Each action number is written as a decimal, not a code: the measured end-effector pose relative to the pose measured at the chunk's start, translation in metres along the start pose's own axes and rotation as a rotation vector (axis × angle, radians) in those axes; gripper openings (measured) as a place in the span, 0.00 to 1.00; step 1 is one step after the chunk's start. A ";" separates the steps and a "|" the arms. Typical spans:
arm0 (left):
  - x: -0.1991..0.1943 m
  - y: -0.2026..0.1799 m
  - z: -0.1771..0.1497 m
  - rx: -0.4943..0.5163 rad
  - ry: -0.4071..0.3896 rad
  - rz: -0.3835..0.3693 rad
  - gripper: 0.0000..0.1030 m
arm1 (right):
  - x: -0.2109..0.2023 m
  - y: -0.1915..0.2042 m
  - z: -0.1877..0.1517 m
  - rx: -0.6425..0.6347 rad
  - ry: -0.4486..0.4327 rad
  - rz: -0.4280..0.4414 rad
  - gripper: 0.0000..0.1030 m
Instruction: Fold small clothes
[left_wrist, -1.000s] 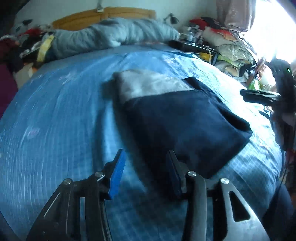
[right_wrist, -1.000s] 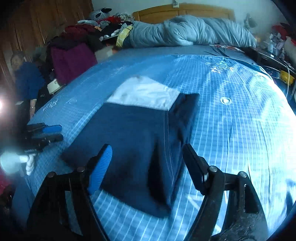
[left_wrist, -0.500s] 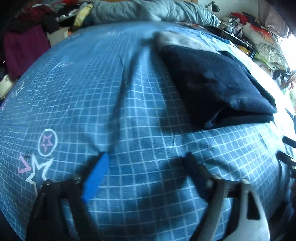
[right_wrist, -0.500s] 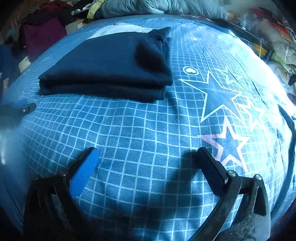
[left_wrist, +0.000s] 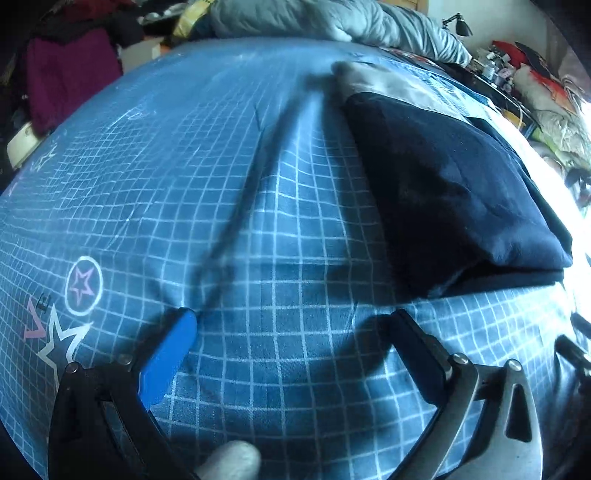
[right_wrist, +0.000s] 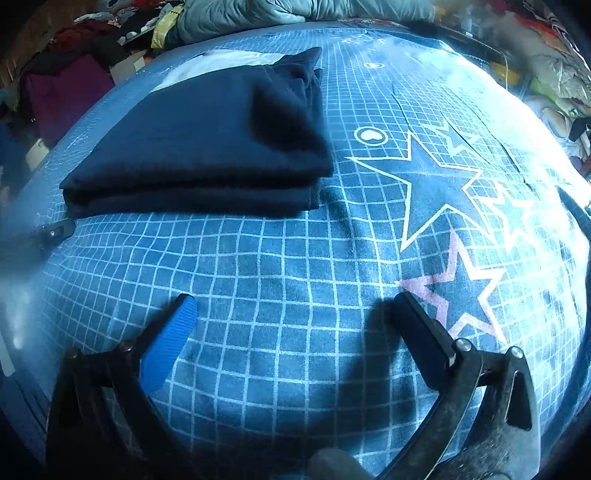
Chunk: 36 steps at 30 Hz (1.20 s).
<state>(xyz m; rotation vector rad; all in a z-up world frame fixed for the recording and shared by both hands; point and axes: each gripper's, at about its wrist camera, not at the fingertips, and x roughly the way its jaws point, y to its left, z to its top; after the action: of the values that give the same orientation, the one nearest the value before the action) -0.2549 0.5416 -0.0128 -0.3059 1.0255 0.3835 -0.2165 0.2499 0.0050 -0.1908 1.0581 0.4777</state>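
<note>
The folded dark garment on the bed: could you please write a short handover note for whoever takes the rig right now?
Left gripper: open, empty, low over the blue grid bedsheet, apart from the clothes.
Right gripper: open, empty, also low over the sheet, near the printed stars.
Navy garment: lies folded in stacked layers on the sheet, ahead of both grippers, between them. A white piece shows at its far end; whether it is a separate item cannot be told.
Done: the navy garment looks folded and released.
Left: judge whether it needs another fold or tidying; no other unfolded small clothes show on the sheet.
</note>
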 end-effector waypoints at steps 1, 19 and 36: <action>0.002 0.000 0.003 -0.008 0.002 0.006 1.00 | 0.001 0.000 0.001 0.014 -0.001 -0.003 1.00; -0.001 0.001 -0.001 -0.013 -0.026 -0.020 1.00 | -0.002 0.009 0.002 0.017 -0.005 -0.067 1.00; -0.277 -0.049 0.029 0.080 -0.576 0.055 1.00 | -0.301 0.060 0.028 0.002 -0.762 -0.199 1.00</action>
<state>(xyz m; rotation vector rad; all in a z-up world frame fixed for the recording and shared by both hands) -0.3388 0.4647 0.2463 -0.0831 0.4824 0.4454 -0.3431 0.2279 0.2851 -0.0947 0.2895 0.3235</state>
